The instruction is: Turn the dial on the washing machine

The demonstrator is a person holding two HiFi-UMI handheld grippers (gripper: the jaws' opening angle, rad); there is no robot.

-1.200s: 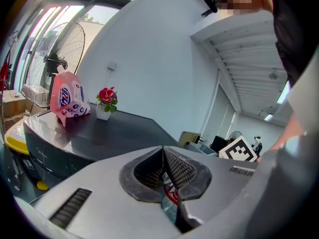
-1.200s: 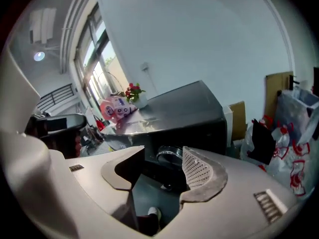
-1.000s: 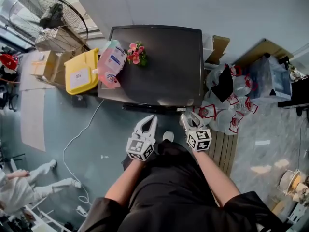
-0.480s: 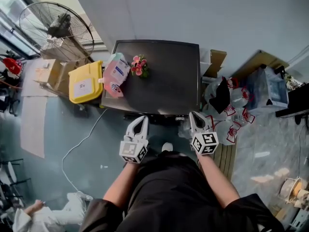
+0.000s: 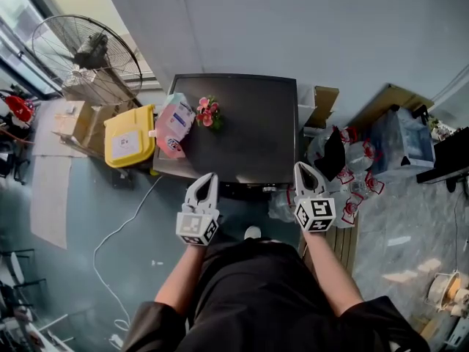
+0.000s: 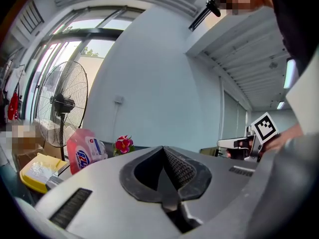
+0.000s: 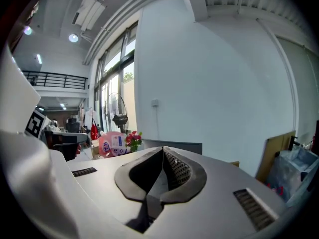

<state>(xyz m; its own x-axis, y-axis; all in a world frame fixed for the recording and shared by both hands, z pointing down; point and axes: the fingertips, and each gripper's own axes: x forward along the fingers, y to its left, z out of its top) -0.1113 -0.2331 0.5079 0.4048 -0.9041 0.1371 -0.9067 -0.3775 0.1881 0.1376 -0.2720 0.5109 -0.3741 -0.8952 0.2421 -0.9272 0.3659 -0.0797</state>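
Note:
The washing machine (image 5: 249,127) shows its dark flat top from above; its front edge (image 5: 245,189) lies just past my grippers, and no dial can be made out in any view. My left gripper (image 5: 209,177) hovers at the machine's near left corner, jaws shut and empty (image 6: 163,148). Close to the near right corner my right gripper (image 5: 301,167) is also shut on nothing (image 7: 163,148). Both point toward the back wall, over the top of the machine (image 7: 187,146).
A pink detergent pouch (image 5: 174,125) and small pink flowers (image 5: 207,111) sit on the machine's left side. A yellow container (image 5: 130,136) and a standing fan (image 5: 88,46) are to the left. Plastic bags (image 5: 352,169) and a cardboard box (image 5: 322,103) crowd the right.
The right gripper's jaws have closed. Both grippers have drawn back and apart to the machine's near corners. A person at the lower left has left the head view.

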